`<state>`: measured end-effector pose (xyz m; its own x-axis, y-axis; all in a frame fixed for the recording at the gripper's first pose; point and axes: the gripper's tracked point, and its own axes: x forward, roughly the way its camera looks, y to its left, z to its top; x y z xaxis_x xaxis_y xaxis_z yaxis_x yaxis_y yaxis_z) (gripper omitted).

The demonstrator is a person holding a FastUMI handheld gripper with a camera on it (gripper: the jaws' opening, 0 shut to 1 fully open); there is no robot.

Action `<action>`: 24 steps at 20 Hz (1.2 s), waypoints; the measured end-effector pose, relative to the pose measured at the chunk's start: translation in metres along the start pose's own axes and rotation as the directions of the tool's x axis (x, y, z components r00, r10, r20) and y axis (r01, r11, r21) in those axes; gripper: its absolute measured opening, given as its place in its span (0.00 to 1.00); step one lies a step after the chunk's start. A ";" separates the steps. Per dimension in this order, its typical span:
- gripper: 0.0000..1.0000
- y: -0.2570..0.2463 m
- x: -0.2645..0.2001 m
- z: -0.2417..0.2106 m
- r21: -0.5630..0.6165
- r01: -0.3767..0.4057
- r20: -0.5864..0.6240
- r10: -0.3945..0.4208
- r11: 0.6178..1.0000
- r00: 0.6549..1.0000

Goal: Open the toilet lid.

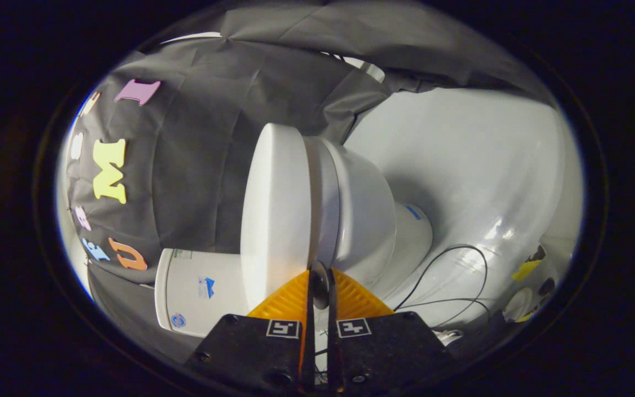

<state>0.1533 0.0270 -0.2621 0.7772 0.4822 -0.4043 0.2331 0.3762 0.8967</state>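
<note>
A: Starting with the gripper view: the gripper (318, 281) is seen rolled on its side, so the toilet (361, 220) reads sideways. Fingers are nearly pressed together, only a thin slit left between them.

B: Pinching anything?

A: Hard to call. A small dark rounded bit sits in the slit near the tips; what it is cannot be told. The tips are right at the front edge of the toilet lid (276, 209), about where the lid meets the seat (323, 204). Whether both fingers press on the lid edge cannot be told.

B: Lid state?

A: Lid is judged still down, lying flat against the seat, bowl (367, 226) just behind it. Tank (196, 289) is seen on the far side of the lid from the bowl, beside the fingers.

B: Key relation for the next move?

A: Lid lies directly ahead of the fingertips, touching or nearly so. Its front edge is at the tips, and the hinge end is beyond, toward the tank. Lift is judged to need a swing away from the bowl, toward the tank side.

B: Clutter?

A: Black cables (450, 275) are noted on the white floor (488, 165) past the bowl, well apart from the lid.
</note>
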 end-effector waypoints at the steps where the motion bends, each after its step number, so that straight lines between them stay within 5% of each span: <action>1: 0.12 0.000 0.000 0.001 0.007 -0.003 0.001 0.003 1.000 1.000; 9: 0.10 0.007 -0.001 -0.003 0.030 0.037 -0.019 -0.037 0.999 0.999; 20: 0.06 0.029 -0.016 0.003 0.030 -0.037 -0.002 0.037 0.999 0.999; 24: 0.06 0.050 -0.022 -0.002 -0.060 -0.042 0.026 0.044 0.997 0.999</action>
<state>0.1471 0.0366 -0.2088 0.8017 0.4772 -0.3600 0.1647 0.4026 0.9004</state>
